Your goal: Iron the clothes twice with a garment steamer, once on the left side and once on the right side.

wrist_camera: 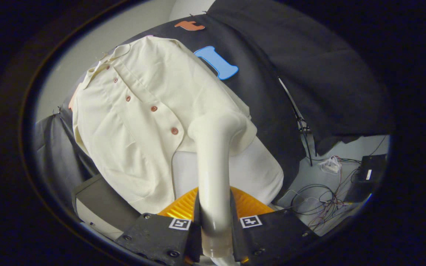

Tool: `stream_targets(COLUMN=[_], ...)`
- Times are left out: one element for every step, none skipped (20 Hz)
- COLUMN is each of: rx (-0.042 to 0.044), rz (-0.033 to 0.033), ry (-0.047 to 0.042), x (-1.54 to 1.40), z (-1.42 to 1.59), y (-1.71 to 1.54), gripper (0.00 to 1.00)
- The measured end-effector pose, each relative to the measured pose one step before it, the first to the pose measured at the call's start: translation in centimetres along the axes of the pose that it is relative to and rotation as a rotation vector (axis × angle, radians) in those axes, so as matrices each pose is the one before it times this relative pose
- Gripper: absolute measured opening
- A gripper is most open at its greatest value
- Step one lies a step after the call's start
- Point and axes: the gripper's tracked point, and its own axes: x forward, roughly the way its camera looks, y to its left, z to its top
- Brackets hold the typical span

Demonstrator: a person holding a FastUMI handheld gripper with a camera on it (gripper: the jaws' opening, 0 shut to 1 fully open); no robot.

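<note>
Fingers (214, 225) clamped on garment steamer (213, 162) handle; steamer head ahead, against cream shirt (139, 122) beyond.

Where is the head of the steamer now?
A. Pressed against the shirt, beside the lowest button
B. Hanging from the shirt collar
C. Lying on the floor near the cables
A: the jaws of the gripper clamp the steamer, and its head meets the shirt beside the lowest button.
</note>
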Motion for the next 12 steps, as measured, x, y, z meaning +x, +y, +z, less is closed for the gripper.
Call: stream_targets(rx=[0.02103, 0.0229, 0.02197, 0.02441, 0.02829, 0.02736, 0.02091, 0.00413, -0.00913, -0.01279, -0.01158, -0.00903], rz=[-0.00286, -0.0022, -0.00029, -0.00135, -0.00208, 0.00177, 0.0049, 0.00056, 0.00139, 0.006, 0.01183, 0.01622], ry=[0.00627, 0.00483, -0.00038, -0.00317, -0.00516, -0.00324, -0.00147, -0.00132, -0.00504, -0.00408, -0.00594, -0.01282], x=[-0.513, -0.594, -0.603, -0.654, -0.649, -0.723, -0.861, -0.728, -0.851, -0.948, -1.122, -1.186], z=[-0.746, -0.843, -0.632, -0.602, -0.51, -0.523, -0.624, -0.445, -0.462, -0.459, -0.388, -0.246], y=[-0.086, -0.075, -0.092, 0.046, 0.134, 0.333, 0.689, 0.623, 0.836, 1.042, 1.336, 1.397], gripper=[0.34, 0.34, 0.34, 0.34, 0.34, 0.34, 0.34, 0.34, 0.34, 0.34, 0.34, 0.34])
